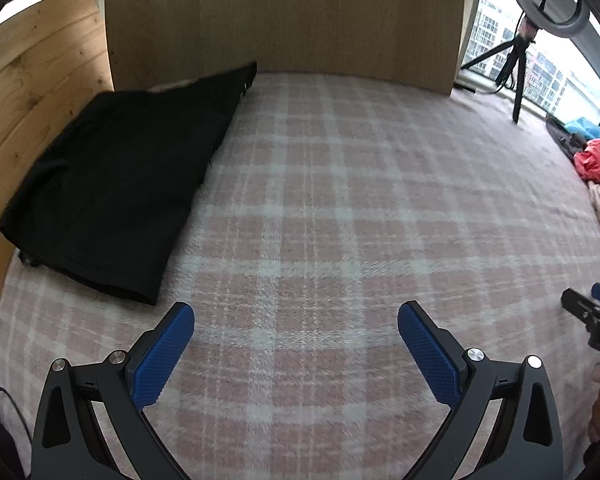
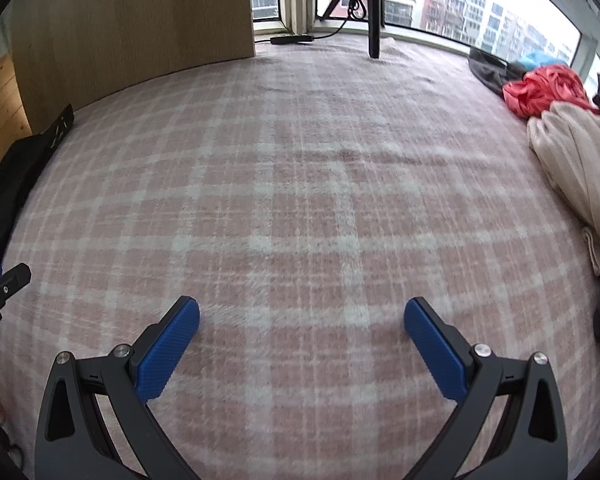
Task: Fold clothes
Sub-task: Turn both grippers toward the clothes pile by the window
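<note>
Both grippers hang over the plaid-blanketed bed with nothing between their blue fingers. The left gripper and the right gripper each have fingers spread wide apart, touching nothing. A folded black garment lies along the bed's left edge against a wooden board. Unfolded clothes are heaped at the right edge, partly cut off by the frame.

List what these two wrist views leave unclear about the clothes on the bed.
- Black garment: left wrist view, motion-blurred; its type is unreadable. Right wrist view: cut off by the left edge.
- Clothes pile: both views, cut by the right edge; item count unclear.
- Dark item behind red cloth: too small.
</note>
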`<state>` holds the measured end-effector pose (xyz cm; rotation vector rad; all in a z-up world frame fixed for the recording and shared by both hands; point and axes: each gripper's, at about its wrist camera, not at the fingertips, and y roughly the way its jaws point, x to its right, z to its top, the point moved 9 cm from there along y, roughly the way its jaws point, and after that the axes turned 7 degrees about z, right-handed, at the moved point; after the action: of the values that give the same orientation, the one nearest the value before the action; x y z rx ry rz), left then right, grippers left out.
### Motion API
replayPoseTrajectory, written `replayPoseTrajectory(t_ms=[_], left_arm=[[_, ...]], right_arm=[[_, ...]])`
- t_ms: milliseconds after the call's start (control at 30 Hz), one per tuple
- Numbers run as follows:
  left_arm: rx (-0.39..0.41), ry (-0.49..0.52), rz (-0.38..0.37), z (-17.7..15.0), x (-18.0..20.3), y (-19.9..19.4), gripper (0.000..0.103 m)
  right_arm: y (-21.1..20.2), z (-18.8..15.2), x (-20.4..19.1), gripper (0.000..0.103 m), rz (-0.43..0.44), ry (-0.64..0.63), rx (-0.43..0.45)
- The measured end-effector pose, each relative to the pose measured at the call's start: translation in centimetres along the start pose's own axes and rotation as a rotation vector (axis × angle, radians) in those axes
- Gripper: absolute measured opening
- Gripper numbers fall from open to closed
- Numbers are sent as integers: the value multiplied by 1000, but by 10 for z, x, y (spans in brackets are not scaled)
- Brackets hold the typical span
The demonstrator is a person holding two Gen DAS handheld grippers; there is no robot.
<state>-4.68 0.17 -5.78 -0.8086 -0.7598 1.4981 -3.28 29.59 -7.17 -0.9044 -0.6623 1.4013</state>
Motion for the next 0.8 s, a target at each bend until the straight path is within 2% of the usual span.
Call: replayPoseTrajectory(t_ms=[133,400,600,800], left_arm=[[72,-9,-28,18,-2,-39,102],[266,34,-45,63,2,-132,102],[335,89,-92,81,29,-172,102],[398,141,-141,92,84,-206,102]], right_arm=[[-28,1,-13,103,9,17,46],[-118,26,-25,103,-13,23,231],[-180,44,1,103,-71,46,335],[-232,50,53,103,-121,100,399]])
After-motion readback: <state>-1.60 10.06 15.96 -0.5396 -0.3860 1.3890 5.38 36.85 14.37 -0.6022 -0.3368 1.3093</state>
